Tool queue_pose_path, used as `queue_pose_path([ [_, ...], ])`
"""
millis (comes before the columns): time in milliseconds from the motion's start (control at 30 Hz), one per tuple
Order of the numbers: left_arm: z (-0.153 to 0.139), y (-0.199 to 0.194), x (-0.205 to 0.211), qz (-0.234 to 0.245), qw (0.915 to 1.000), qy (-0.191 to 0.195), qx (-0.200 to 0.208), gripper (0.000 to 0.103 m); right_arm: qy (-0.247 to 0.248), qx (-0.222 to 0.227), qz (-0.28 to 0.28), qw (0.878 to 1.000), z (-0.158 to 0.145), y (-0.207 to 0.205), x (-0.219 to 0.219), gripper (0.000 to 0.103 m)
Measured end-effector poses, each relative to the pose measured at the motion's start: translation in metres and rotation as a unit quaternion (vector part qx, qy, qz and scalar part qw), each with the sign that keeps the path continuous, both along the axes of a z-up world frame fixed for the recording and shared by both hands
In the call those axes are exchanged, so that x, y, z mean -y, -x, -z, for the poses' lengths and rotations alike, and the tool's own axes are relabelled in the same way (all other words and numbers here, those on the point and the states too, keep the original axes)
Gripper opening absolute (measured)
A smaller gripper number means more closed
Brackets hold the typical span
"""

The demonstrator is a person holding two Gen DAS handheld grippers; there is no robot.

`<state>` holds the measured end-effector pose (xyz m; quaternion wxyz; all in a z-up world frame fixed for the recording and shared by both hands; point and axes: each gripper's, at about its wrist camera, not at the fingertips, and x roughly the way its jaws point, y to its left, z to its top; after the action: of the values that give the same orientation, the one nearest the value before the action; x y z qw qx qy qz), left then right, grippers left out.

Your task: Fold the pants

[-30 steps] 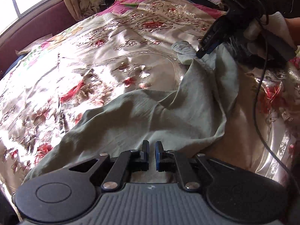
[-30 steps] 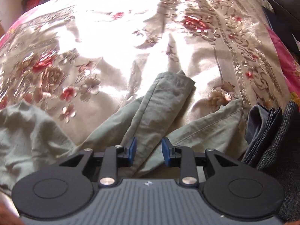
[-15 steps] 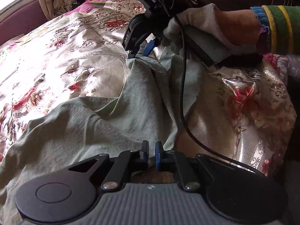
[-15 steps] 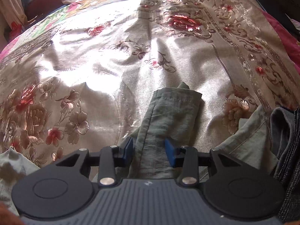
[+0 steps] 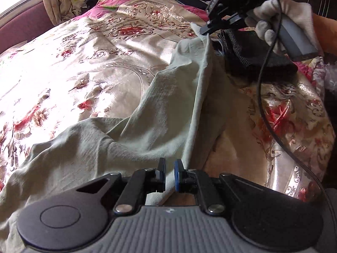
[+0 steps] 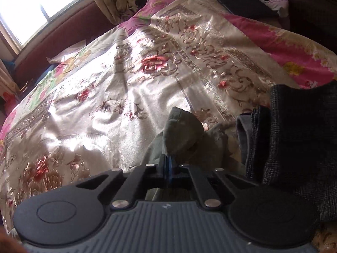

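The left gripper [image 5: 169, 174] is clamped on the near edge of the pants [image 5: 130, 139], a fold of pale green cloth pinched in the narrow gap between its blue pads. The right gripper [image 6: 168, 169] is clenched on the far end of the same garment, its jaws pressed together with dark-looking cloth bunched just ahead of them; the left wrist view shows the right gripper [image 5: 207, 28] raised above the bed, with the cloth hanging from it in a long ridge.

The pants lie partly on the floral bedspread [image 5: 88, 67] and partly lifted, stretched between the two grippers. A wrinkled mass rests at the left of the left wrist view.

Recommended procedure for this step, judged from the present layout:

1. Maintain both grips. A slipped edge likely means regrasping.
2. Apply light tension between the grippers so that the ridge flattens.
3. Align the two held edges before lowering, so that the layers stack evenly.
4. Lower the cloth onto an open part of the bedspread, clear of the dark folded clothes [image 6: 294, 147] just beside the right gripper.
5. Keep the black cable [image 5: 261, 88] off the cloth; it could snag a fold.
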<state>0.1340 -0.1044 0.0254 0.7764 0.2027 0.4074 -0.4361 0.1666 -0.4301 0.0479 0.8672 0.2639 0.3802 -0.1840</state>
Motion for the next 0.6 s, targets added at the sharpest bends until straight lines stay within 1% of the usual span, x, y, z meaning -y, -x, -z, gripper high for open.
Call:
queue_pose_path([
  [33,0.000,0.000,0.002,0.002,1.0000,0.002,0.000,0.025,0.006,0.008,0.010,1.000,-0.006,0.011,0.003,0.002],
  [100,0.002,0.000,0.007,0.008,1.0000,0.003,-0.002,0.025,0.018,-0.001,0.026,1.000,-0.003,0.027,0.010,0.002],
  [167,0.005,0.002,0.013,0.016,0.9999,0.002,-0.002,0.025,0.020,-0.029,0.027,0.999,0.018,0.030,0.016,0.011],
  [200,0.005,0.004,0.015,0.020,0.9998,0.001,0.001,0.025,0.006,-0.055,0.026,0.998,0.034,0.027,0.021,0.011],
  [233,0.006,0.007,0.018,0.025,0.9997,-0.002,0.006,0.025,-0.012,-0.068,0.031,0.997,0.045,0.026,0.023,0.011],
  [300,0.005,0.011,0.021,0.033,0.9994,-0.006,0.013,0.025,-0.051,-0.062,0.052,0.995,0.055,0.037,0.025,0.013],
  [333,0.005,0.012,0.021,0.036,0.9993,-0.007,0.012,0.025,-0.063,-0.051,0.063,0.995,0.055,0.043,0.025,0.016],
  [367,0.005,0.014,0.022,0.038,0.9992,-0.009,0.009,0.025,-0.068,-0.040,0.071,0.994,0.054,0.052,0.024,0.025],
  [400,0.005,0.014,0.022,0.039,0.9992,-0.009,0.008,0.025,-0.068,-0.039,0.074,0.994,0.053,0.058,0.022,0.029],
  [467,0.007,0.016,0.024,0.044,0.9990,-0.011,0.005,0.025,-0.064,-0.038,0.068,0.995,0.051,0.070,0.017,0.032],
  [500,0.009,0.017,0.025,0.046,0.9988,-0.012,0.006,0.025,-0.067,-0.040,0.068,0.995,0.052,0.073,0.016,0.035],
  [567,0.011,0.018,0.029,0.051,0.9986,-0.013,0.006,0.025,-0.088,-0.043,0.071,0.993,0.061,0.077,0.018,0.041],
  [600,0.012,0.019,0.031,0.052,0.9985,-0.013,0.007,0.025,-0.104,-0.043,0.080,0.990,0.068,0.079,0.019,0.042],
])
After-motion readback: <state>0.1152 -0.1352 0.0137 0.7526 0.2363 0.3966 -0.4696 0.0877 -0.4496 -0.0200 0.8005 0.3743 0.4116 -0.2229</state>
